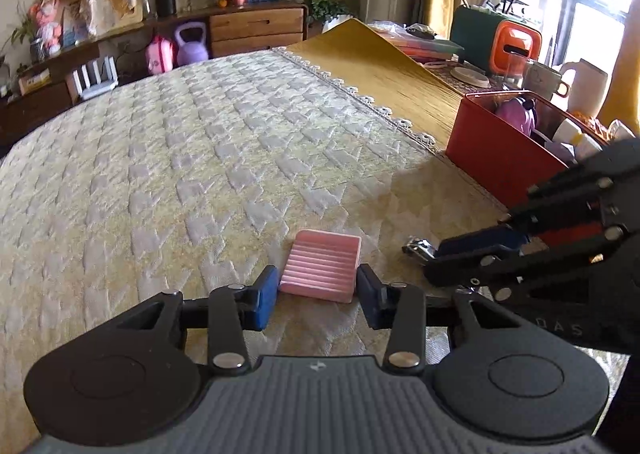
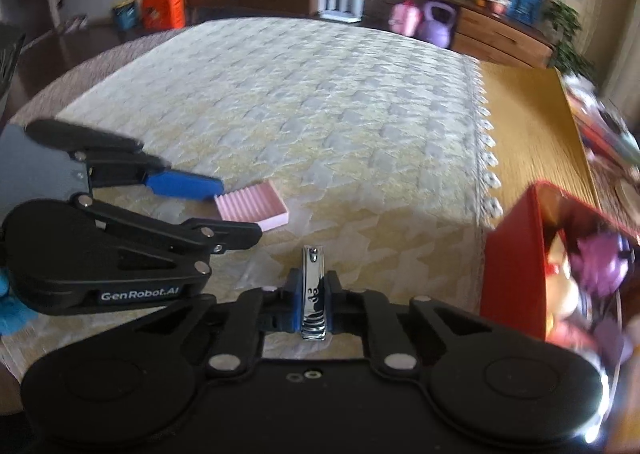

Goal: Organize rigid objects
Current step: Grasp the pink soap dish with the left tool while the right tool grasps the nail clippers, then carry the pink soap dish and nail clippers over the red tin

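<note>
A pink ribbed tray [image 1: 320, 266] lies on the cream quilted cloth [image 1: 200, 158]. My left gripper [image 1: 316, 286] has its blue pads against the tray's two near sides and is shut on it. In the right wrist view the same tray [image 2: 256, 208] sits between the left gripper's [image 2: 238, 210] fingers. To the right, my right gripper [image 2: 313, 282] is shut on a silver nail clipper [image 2: 313, 290], which stands on edge between the pads just above the cloth. From the left wrist camera the clipper's tip [image 1: 418, 248] sticks out of the right gripper [image 1: 434, 258].
A red box [image 1: 492, 158] holding several small items stands on the wooden tabletop [image 1: 380, 66] at the right, close to the right gripper. Cups, a plate and an orange container crowd the table's far right. A low cabinet runs along the back wall.
</note>
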`<state>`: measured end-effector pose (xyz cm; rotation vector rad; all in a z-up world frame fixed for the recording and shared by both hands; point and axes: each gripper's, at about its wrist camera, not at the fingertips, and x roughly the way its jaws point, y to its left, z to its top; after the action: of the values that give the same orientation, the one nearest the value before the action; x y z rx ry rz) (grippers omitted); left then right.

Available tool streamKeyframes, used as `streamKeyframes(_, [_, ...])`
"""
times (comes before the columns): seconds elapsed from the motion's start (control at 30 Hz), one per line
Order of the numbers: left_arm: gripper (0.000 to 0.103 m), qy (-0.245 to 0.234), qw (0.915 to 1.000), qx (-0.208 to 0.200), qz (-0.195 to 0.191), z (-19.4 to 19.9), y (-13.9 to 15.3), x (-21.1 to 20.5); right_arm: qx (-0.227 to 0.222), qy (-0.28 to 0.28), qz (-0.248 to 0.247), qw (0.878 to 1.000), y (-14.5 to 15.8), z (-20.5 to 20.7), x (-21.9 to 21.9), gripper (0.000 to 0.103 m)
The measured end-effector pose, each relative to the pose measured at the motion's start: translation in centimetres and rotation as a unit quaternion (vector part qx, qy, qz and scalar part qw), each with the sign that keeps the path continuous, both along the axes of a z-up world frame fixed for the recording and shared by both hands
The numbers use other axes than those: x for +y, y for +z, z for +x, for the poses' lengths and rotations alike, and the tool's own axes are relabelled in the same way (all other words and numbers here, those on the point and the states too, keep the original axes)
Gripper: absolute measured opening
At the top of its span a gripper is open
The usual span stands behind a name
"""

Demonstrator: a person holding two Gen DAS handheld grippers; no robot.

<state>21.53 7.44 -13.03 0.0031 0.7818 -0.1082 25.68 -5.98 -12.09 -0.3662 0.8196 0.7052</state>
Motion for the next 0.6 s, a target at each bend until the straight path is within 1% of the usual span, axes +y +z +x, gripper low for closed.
streamKeyframes(0.13, [0.042,0.005,0.9999,0.01,0.003,-0.6,0.3,-0.4,0.015,-0.038,0.029,0.999,0.4,-0.8,-1.3,0.01])
streamKeyframes(0.3, [0.042,0.007,1.0,0.006,-0.001,-1.8,1.2,-1.1,0.01,-0.063,0.051,0.997,1.6,-2.3,-3.4,0.01])
streamKeyframes(0.6, [0.042,-0.003,0.9998,-0.013,-0.011,-4.2,4.2,-3.0,-0.011,-0.101,0.091,0.991,4.6,-5.3,-7.9,0.01])
